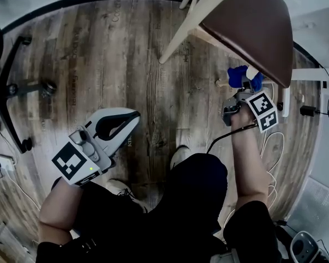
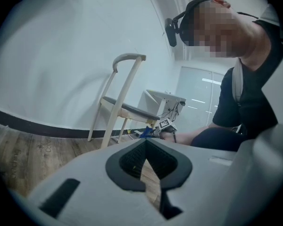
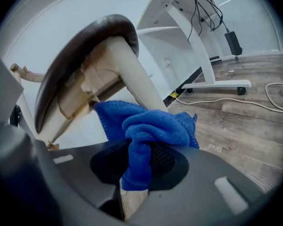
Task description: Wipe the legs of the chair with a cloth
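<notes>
Right gripper (image 3: 137, 169) is pinching a blue cloth (image 3: 153, 126); its jaws are closing on a twisted fold, with the rest of the cloth bunching above the tips. The bunch is lying against a cream chair leg (image 3: 132, 69), high up, just under the brown seat (image 3: 80, 46). In the right gripper view the leg is running down behind the cloth toward the wooden floor (image 1: 126, 53). The head view is showing the chair at upper right, tilted across the frame, with another pale leg (image 1: 178, 40) slanting down to the floor on the left of the seat. Left gripper (image 1: 118, 122) is hanging low and well apart from the chair, over the floor in front of the person's knees; its jaws are pressing together at the tips and gripping nothing, only floor showing through the slot behind them. Off to the right, a white desk base (image 3: 212, 84) is standing on the floor with a pale cable (image 3: 273, 100) looping near it. A black office-chair base (image 1: 11, 86) is sitting at far left.
</notes>
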A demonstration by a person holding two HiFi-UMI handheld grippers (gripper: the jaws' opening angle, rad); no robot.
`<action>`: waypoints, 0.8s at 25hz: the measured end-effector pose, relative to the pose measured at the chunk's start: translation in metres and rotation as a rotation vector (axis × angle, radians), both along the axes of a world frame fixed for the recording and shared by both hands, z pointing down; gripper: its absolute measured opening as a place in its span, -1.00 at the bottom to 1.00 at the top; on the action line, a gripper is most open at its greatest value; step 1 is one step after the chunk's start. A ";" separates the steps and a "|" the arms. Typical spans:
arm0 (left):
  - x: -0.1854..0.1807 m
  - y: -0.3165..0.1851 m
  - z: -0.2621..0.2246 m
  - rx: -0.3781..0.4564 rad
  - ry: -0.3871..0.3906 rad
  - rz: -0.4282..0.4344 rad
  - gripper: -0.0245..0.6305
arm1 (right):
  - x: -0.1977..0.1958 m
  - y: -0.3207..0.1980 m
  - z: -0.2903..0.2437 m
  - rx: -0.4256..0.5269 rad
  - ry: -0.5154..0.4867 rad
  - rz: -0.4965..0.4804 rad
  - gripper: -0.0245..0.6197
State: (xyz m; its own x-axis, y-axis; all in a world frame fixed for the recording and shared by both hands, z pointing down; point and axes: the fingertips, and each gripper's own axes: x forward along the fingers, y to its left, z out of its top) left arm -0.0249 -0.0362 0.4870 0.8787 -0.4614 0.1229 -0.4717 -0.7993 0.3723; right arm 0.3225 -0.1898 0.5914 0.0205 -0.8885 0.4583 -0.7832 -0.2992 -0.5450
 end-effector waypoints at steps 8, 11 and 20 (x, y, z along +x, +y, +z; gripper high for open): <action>0.003 -0.004 0.008 -0.026 -0.025 -0.015 -0.90 | 0.001 0.002 0.100 -0.136 0.047 -0.043 -0.62; 0.004 -0.004 0.015 -0.034 -0.046 -0.015 -0.90 | 0.004 0.006 0.139 -0.203 0.059 -0.059 -0.62; 0.009 -0.007 0.018 -0.046 -0.054 -0.022 -0.90 | 0.062 0.040 0.226 -0.394 0.058 0.069 -0.62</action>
State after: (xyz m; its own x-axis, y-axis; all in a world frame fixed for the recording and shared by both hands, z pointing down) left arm -0.0154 -0.0431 0.5045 0.8601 -0.4729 0.1913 -0.5091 -0.7715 0.3815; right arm 0.3842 -0.1494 0.8177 0.1102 -0.6405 0.7600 -0.7802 -0.5295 -0.3331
